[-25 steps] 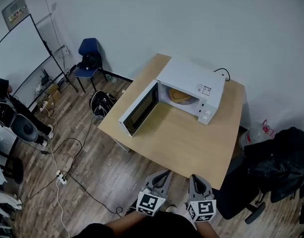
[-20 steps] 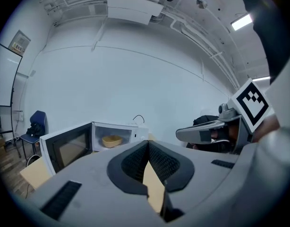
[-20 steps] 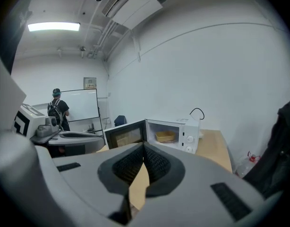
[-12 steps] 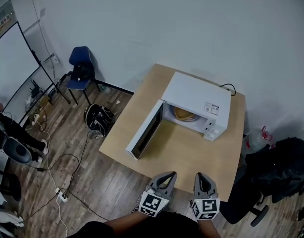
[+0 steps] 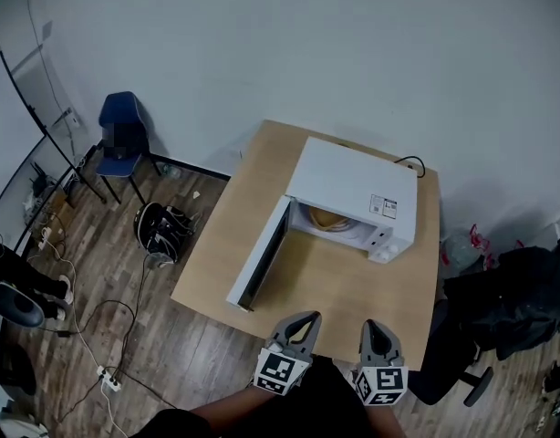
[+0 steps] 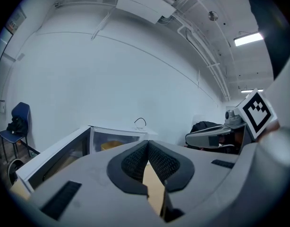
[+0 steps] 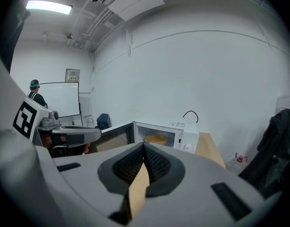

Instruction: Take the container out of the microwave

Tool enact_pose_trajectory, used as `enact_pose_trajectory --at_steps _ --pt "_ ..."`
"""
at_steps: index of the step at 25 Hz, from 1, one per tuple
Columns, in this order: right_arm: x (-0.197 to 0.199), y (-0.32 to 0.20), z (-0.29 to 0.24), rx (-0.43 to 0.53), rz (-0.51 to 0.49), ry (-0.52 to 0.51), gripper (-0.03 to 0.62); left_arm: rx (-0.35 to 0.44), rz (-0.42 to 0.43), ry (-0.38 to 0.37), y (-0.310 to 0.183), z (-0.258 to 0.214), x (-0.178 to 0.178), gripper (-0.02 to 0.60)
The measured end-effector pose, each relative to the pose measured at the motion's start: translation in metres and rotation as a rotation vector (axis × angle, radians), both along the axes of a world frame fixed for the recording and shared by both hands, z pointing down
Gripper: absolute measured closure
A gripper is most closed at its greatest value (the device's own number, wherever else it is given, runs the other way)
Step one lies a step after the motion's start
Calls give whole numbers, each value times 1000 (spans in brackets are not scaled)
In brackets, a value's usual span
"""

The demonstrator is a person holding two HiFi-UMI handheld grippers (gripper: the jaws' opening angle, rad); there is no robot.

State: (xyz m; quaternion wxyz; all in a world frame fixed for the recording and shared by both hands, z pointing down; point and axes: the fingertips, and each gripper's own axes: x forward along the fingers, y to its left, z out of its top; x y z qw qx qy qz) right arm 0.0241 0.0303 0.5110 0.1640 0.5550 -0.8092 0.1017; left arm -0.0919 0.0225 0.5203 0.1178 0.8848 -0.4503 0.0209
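Head view: container [image 5: 328, 219] inside open microwave [image 5: 351, 182]

Microwave label [image 5: 383, 206]: print illegibly small.

Head view overhead, gripper views level, all on microwave [image 5: 353, 185]

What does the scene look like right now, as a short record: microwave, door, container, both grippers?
microwave: white, on the wooden table
door: swung open
container: yellowish, inside the microwave
left gripper: shut, empty, near the table's front edge
right gripper: shut, empty, beside the left gripper
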Motion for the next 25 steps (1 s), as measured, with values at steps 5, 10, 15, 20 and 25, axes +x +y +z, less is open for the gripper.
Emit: enact_pose_trajectory --at_steps 5,10,15,20,25 --pt "3 -14 6 -12 18 -5 535 0 8 -2 -26 -3 4 569" --pt "7 -40 8 -4 24 -44 534 -6 12 -31 -57 1 12 569" --pt "21 -73 8 -8 38 -84 536 -9 41 -66 -95 6 29 569" --pt "42 -105 7 -1 59 -92 536 -1 42 -127 -137 15 40 569" --pt "52 -124 13 -18 54 -77 535 22 20 -198 -181 30 51 568"
